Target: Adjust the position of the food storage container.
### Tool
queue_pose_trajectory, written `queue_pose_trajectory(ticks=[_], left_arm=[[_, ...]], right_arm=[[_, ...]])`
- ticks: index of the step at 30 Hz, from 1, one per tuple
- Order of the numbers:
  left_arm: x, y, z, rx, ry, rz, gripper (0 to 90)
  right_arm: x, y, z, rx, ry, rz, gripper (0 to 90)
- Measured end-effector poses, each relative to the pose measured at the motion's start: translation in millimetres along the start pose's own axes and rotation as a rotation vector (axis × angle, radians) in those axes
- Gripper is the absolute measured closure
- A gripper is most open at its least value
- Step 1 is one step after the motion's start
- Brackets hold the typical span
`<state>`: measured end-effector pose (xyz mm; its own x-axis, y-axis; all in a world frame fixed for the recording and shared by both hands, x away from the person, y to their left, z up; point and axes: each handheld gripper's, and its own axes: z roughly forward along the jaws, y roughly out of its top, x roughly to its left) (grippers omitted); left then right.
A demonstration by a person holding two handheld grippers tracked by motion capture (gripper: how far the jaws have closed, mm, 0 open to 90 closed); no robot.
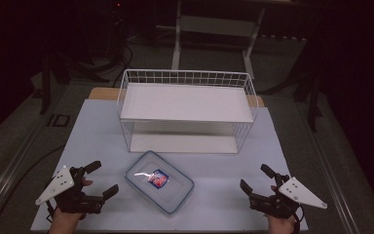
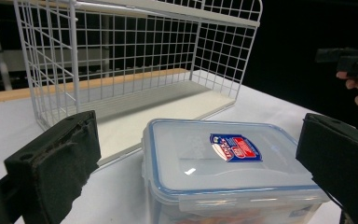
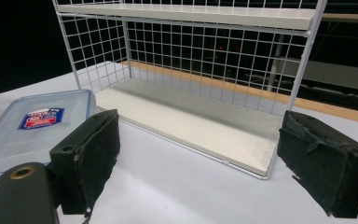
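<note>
Left claw point(image 1: 101, 178) released, right claw point(image 1: 255, 177) released too (both empty), flanking the box point(image 1: 159, 181), which sits lid on, on the desk point(image 1: 214, 204) just before the rack point(image 1: 186, 102).

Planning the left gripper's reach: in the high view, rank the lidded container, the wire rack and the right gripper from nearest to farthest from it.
1. Lidded container, just right of the left gripper.
2. Wire rack, beyond, at centre.
3. Right gripper, far right.
</note>
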<state>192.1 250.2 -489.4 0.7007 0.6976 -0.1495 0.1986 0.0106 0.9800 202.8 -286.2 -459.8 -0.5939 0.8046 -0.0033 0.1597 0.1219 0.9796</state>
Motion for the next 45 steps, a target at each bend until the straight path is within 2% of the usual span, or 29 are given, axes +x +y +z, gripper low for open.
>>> queue_pose_trajectory(ticks=[2, 3, 4, 7, 8, 9, 10, 11, 13, 14, 15, 18, 19, 20, 21, 22, 23, 24, 25, 28, 29, 30, 31, 33, 35, 36, 37, 43, 45], left_arm=[[-1.2, 0.7, 0.3, 0.003, 0.004, 0.008, 0.0], [-2.1, 1.4, 1.2, 0.013, 0.004, 0.009, 0.0], [-5.3, 4.0, 3.5, 0.045, -0.007, 0.016, 0.0], [-7.9, 6.1, 5.1, 0.061, -0.018, 0.018, 0.0], [-17.9, 14.1, 10.9, 0.134, -0.084, 0.047, 0.0], [-17.9, 14.1, 10.9, 0.134, -0.084, 0.047, 0.0], [-24.3, 17.6, 13.7, 0.169, -0.137, 0.037, 0.0], [-24.3, 17.6, 13.7, 0.169, -0.137, 0.037, 0.0], [-31.6, 18.8, 16.7, 0.212, -0.182, 0.044, 0.0], [-39.9, 17.6, 19.2, 0.251, -0.194, 0.078, 1.1], [-42.8, 16.5, 20.2, 0.26, -0.217, 0.091, 4.0], [-47.0, 14.1, 23.9, 0.295, -0.253, 0.083, 6.2], [-49.2, 12.7, 25.3, 0.305, -0.251, 0.092, 16.0], [-51.3, 11.1, 26.4, 0.313, -0.26, 0.094, 18.7], [-54.4, 8.3, 28.9, 0.333, -0.292, 0.089, 23.4], [-54.4, 8.3, 28.9, 0.333, -0.292, 0.089, 30.5], [-55.8, 7.0, 29.6, 0.339, -0.32, 0.09, 30.5], [-57.4, 5.7, 30.6, 0.355, -0.337, 0.099, 42.6], [-61.0, 2.3, 33.5, 0.395, -0.357, 0.12, 49.1], [-66.5, -5.1, 40.8, 0.466, -0.381, 0.126, 63.2], [-66.5, -5.1, 40.8, 0.466, -0.381, 0.126, 65.2], [-71.1, -10.8, 46.1, 0.511, -0.388, 0.141, 68.1], [-71.1, -10.8, 46.1, 0.511, -0.388, 0.141, 69.6], [-75.5, -17.7, 54.3, 0.564, -0.372, 0.157, 77.2], [-76.4, -19.0, 56.5, 0.575, -0.364, 0.166, 86.4], [-77.1, -20.0, 58.7, 0.583, -0.362, 0.177, 86.4], [-78.7, -21.3, 63.7, 0.611, -0.34, 0.206, 89.2], [-81.1, -24.6, 78.6, 0.649, -0.331, 0.22, 89.5], [-83.4, -25.8, 86.9, 0.657, -0.336, 0.236, 89.5]], right_arm=[[0.6, 0.3, -0.5, -0.002, 0.001, 0.0, 12.9], [0.6, 0.3, -0.5, -0.002, 0.001, 0.0, 12.9], [0.7, 0.7, -0.9, -0.002, 0.0, 0.007, 12.9], [0.8, 0.9, -1.0, -0.003, -0.002, 0.007, 12.9], [1.4, 2.2, -1.7, -0.005, 0.002, 0.032, 12.9], [2.0, 2.6, -2.0, -0.007, 0.001, 0.033, 12.9], [2.7, 3.0, -2.2, -0.007, 0.0, 0.029, 12.9], [2.7, 3.0, -2.2, -0.007, 0.0, 0.029, 12.9], [5.0, 3.6, -2.6, -0.008, 0.005, 0.027, 12.9], [5.1, 3.6, -2.4, -0.006, 0.005, 0.028, 12.9], [4.8, 3.3, -2.2, -0.005, 0.005, 0.032, 12.9], [3.1, 2.6, -1.3, -0.001, 0.009, 0.046, 12.9], [1.4, 1.7, -0.5, 0.0, 0.014, 0.058, 12.9], [1.2, 1.4, -0.5, 0.003, 0.015, 0.062, 12.9], [1.2, 1.3, -0.4, 0.004, 0.013, 0.061, 12.9], [1.4, 1.2, -0.4, 0.006, 0.013, 0.06, 12.9], [1.4, 1.2, -0.4, 0.006, 0.013, 0.06, 12.9], [1.6, 1.2, -0.2, 0.005, 0.014, 0.062, 12.9], [2.0, 1.3, 0.3, 0.006, 0.015, 0.062, 12.9], [1.6, 0.8, 1.1, 0.008, 0.018, 0.065, 12.9], [1.6, 0.8, 1.1, 0.008, 0.018, 0.065, 12.9], [1.1, 0.5, 1.2, 0.011, 0.02, 0.065, 13.0], [1.1, 0.5, 1.2, 0.011, 0.02, 0.065, 13.0], [0.5, 0.2, 1.1, 0.013, 0.021, 0.073, 13.0], [0.1, 0.0, 1.3, 0.011, 0.023, 0.075, 13.0], [-0.1, -0.1, 1.4, 0.012, 0.022, 0.077, 13.0], [-0.6, -0.2, 1.3, 0.012, 0.024, 0.079, 13.0], [-0.8, -0.2, 1.3, 0.012, 0.025, 0.084, 13.0], [-1.0, 0.1, 0.7, 0.011, 0.025, 0.082, 13.0]])
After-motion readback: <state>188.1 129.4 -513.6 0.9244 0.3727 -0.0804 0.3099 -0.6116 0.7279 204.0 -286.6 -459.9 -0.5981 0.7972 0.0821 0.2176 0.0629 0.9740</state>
